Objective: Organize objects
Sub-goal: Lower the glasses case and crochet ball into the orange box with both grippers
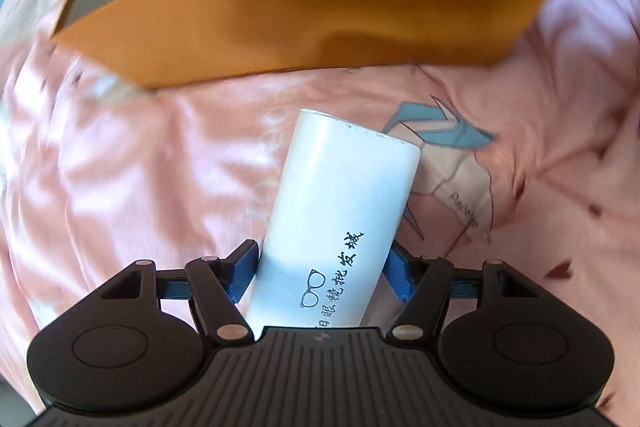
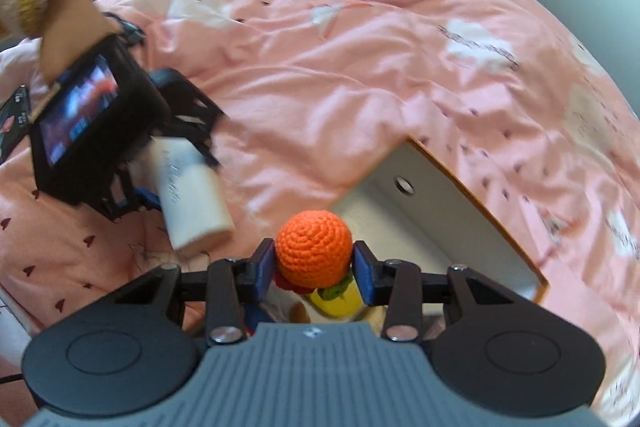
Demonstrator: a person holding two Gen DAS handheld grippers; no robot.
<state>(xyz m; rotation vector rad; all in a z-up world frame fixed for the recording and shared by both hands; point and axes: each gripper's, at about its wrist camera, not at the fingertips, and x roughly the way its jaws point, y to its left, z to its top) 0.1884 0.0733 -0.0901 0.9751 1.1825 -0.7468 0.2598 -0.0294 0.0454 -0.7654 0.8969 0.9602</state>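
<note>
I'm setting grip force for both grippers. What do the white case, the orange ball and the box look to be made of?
White case: smooth, slightly glossy hard shell, probably plastic or coated leatherette; printed glasses logo, scuffed edge.
Orange ball: crocheted yarn, matte, with spiral stitch rows; likely soft.
Box: flat orange outside, white inside, thin straight walls; looks like rigid cardboard.

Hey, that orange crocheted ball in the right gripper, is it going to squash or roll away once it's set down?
The orange crocheted yarn ball probably gives a little, since it is knitted and looks stuffed. The right gripper pinches it without visible denting, so it may be fairly firm. Being round, it could roll, though the rumpled pink bedsheet would likely stop it.
</note>
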